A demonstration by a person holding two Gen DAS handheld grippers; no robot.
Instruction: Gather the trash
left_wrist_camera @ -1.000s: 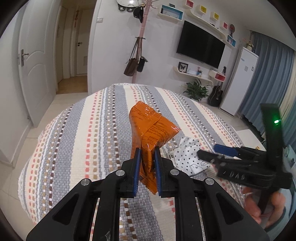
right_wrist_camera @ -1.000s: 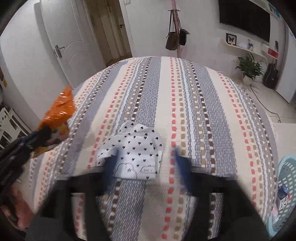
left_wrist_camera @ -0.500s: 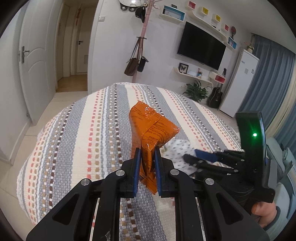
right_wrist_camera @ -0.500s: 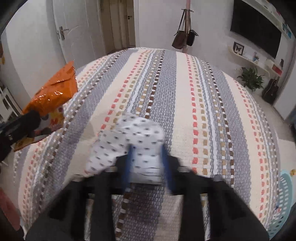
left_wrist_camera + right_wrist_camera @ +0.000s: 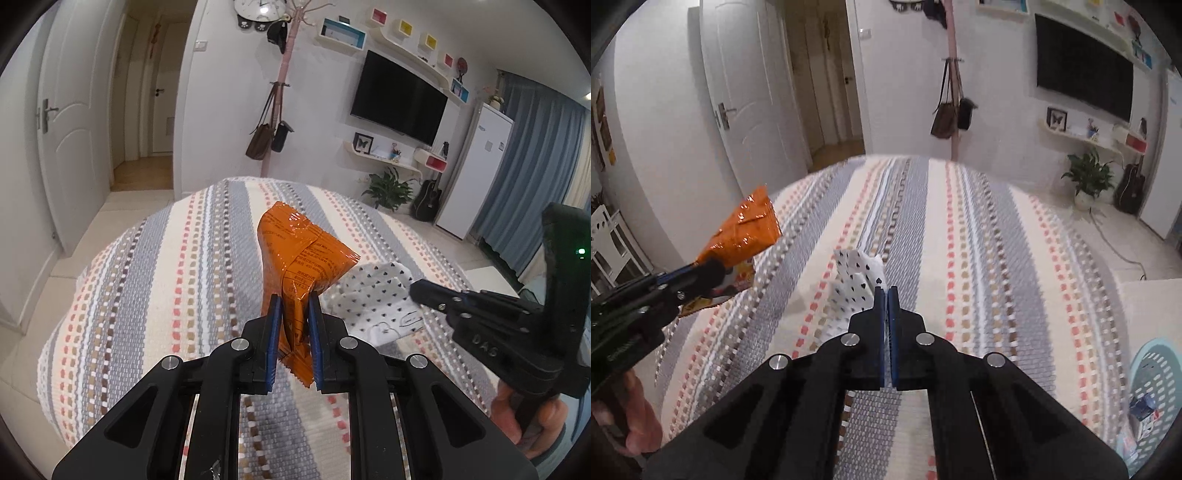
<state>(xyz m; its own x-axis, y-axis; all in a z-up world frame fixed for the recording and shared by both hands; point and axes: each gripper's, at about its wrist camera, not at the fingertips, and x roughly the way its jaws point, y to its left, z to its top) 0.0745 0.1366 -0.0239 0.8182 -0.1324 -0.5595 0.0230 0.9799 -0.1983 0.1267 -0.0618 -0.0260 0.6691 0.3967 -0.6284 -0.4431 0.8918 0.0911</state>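
Bedspread (image 5: 155,295) striped; left claw (image 5: 293,314) clamps orange wrapper (image 5: 299,254), right claw (image 5: 887,295) pinches spotted paper (image 5: 858,284)

Trash items: two wrappers, both gripped above the striped bedspread.

Orange foil snack wrapper (image 5: 299,258): crinkled, glossy, printed text on its back, standing upright between the left gripper's (image 5: 293,306) blue pads, pinched at its lower part with its serrated bottom edge hanging below the jaws and its wider top flaring above them. White wrapper with small dark hearts (image 5: 858,286): thin, crumpled, clamped at one edge between the fully closed pads of the right gripper (image 5: 887,295), the rest spreading ahead and left of the jaws, lifted off the bedspread.
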